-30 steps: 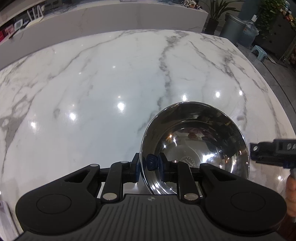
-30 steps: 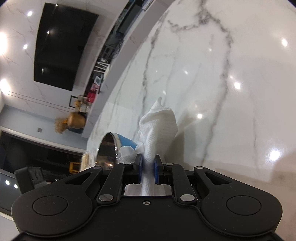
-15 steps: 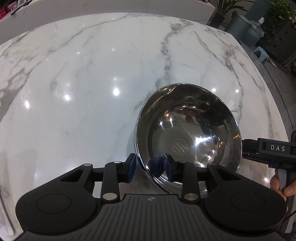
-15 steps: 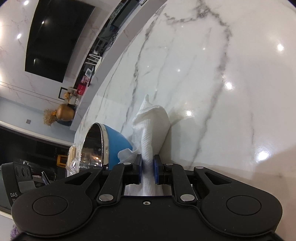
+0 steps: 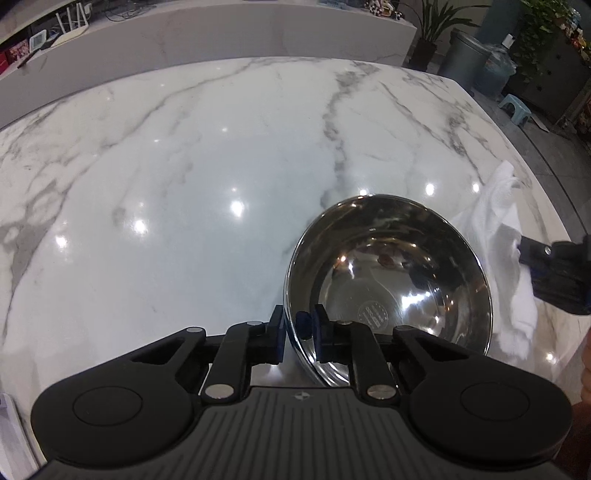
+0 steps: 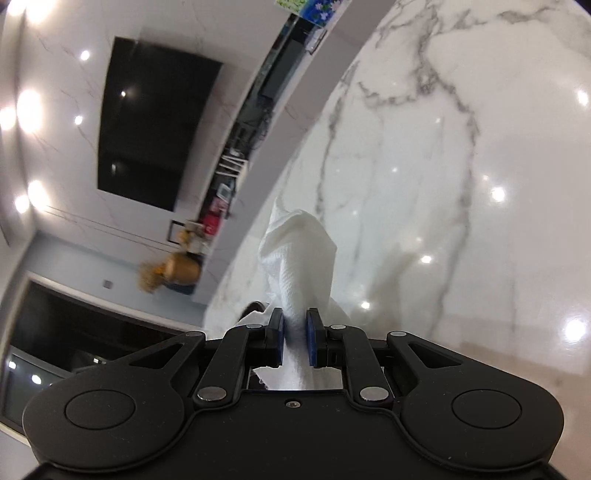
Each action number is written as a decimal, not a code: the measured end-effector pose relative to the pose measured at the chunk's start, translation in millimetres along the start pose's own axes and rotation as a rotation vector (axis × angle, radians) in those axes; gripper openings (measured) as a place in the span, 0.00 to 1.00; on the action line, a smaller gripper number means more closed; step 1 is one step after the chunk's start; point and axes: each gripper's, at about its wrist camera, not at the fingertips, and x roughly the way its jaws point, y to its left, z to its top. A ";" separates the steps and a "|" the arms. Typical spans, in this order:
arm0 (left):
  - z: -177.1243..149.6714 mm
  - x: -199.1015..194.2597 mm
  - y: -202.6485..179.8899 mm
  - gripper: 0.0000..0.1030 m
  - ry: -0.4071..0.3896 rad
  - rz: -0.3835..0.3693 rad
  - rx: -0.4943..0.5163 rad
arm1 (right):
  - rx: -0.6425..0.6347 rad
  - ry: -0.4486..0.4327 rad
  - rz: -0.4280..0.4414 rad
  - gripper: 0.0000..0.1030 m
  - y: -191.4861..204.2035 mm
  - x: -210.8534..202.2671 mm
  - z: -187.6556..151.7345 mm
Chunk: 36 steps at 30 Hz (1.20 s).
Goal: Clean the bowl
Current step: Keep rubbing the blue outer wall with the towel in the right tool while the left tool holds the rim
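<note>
A shiny steel bowl [image 5: 388, 273] is tilted toward me above the marble table [image 5: 184, 184]. My left gripper [image 5: 298, 325] is shut on the bowl's near rim, one finger inside and one outside. My right gripper [image 6: 294, 332] is shut on a crumpled white paper towel [image 6: 299, 251]. In the left wrist view the towel [image 5: 506, 236] hangs just right of the bowl, beside its outer wall, held by the right gripper [image 5: 532, 254]. The bowl is out of the right wrist view.
The marble table's right edge [image 5: 546, 192] is close to the bowl. Beyond it stand a grey bin [image 5: 465, 59], a potted plant [image 5: 432, 26] and a small stool [image 5: 515, 105]. A white counter [image 5: 221, 29] runs behind the table.
The right gripper has brought the towel up beside the bowl's right side. The bowl has left the right wrist view. The left gripper's camera pulled back while still holding the rim.
</note>
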 end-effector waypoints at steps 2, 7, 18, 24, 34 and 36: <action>0.0 0.5 -0.9 0.13 -0.003 0.001 0.002 | -0.003 0.016 -0.003 0.13 1.2 4.2 -0.4; -0.4 1.3 -3.6 0.13 -0.006 0.008 0.013 | 0.014 0.049 -0.038 0.13 0.3 19.4 -4.1; -1.9 1.4 -5.2 0.16 -0.001 0.012 0.012 | -0.056 0.120 -0.183 0.13 2.0 37.8 -16.6; -8.7 5.1 -8.5 0.33 0.035 -0.001 -0.019 | -0.157 0.127 -0.256 0.13 13.1 43.9 -22.9; -11.3 4.1 -10.0 0.29 0.033 -0.013 0.001 | -0.229 0.136 -0.293 0.06 20.5 50.0 -29.9; -11.7 3.1 -11.4 0.28 0.024 -0.005 0.016 | -0.229 0.129 -0.285 0.06 20.3 49.0 -28.3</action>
